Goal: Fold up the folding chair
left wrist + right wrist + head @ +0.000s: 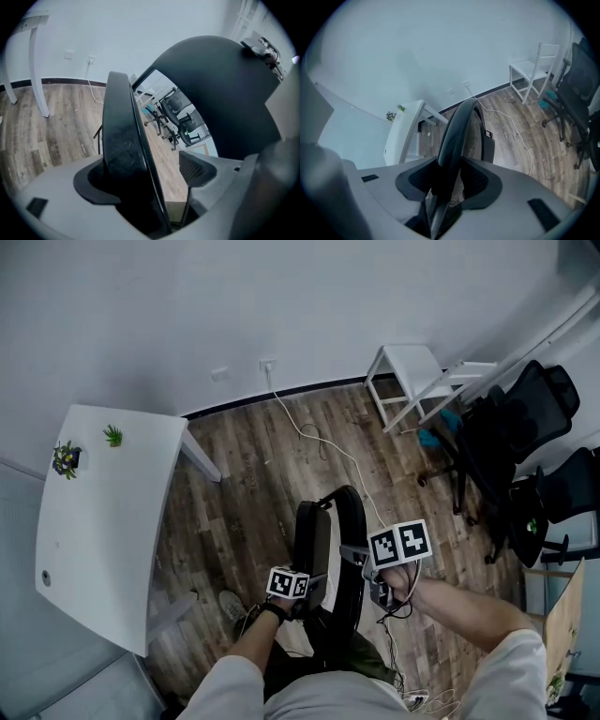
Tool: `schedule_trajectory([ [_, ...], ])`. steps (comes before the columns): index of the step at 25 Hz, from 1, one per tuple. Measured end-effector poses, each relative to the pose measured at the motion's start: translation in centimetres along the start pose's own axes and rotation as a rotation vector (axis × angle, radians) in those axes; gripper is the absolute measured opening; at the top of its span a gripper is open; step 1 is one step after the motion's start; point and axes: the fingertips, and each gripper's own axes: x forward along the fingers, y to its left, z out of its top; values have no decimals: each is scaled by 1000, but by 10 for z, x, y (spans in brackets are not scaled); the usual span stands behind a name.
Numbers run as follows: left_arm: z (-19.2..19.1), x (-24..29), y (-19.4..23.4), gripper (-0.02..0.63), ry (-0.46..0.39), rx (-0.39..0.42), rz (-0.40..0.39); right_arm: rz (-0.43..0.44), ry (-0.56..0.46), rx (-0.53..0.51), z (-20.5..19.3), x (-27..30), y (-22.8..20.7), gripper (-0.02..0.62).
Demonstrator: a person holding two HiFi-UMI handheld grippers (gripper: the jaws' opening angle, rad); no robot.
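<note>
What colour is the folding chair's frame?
Black. The folding chair shows best in the head view.

Chair (314, 540) mid-room; table (103, 512) to its left, plants (66, 459) on its far end; stool (405, 367) behind by the wall (281, 296); office chairs (525, 418) right; cable (314, 437) on floor (244, 484) behind chair.

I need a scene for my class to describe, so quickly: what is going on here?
A person holds a tool in each hand over a black folding chair on a wood floor. The right tool is clamped on its curved rim. The left tool is open, a flat chair panel between its jaws against one pad only. The chair looks nearly folded.
</note>
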Motion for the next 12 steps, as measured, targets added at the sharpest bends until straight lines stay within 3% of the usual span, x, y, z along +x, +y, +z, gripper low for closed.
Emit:
schedule_trajectory([
  [8, 1, 8, -20, 408, -3, 5, -75, 34, 15, -30, 5, 11, 26, 192],
  [12, 17, -2, -35, 408, -61, -81, -187, 47, 25, -37, 6, 14, 33, 198],
])
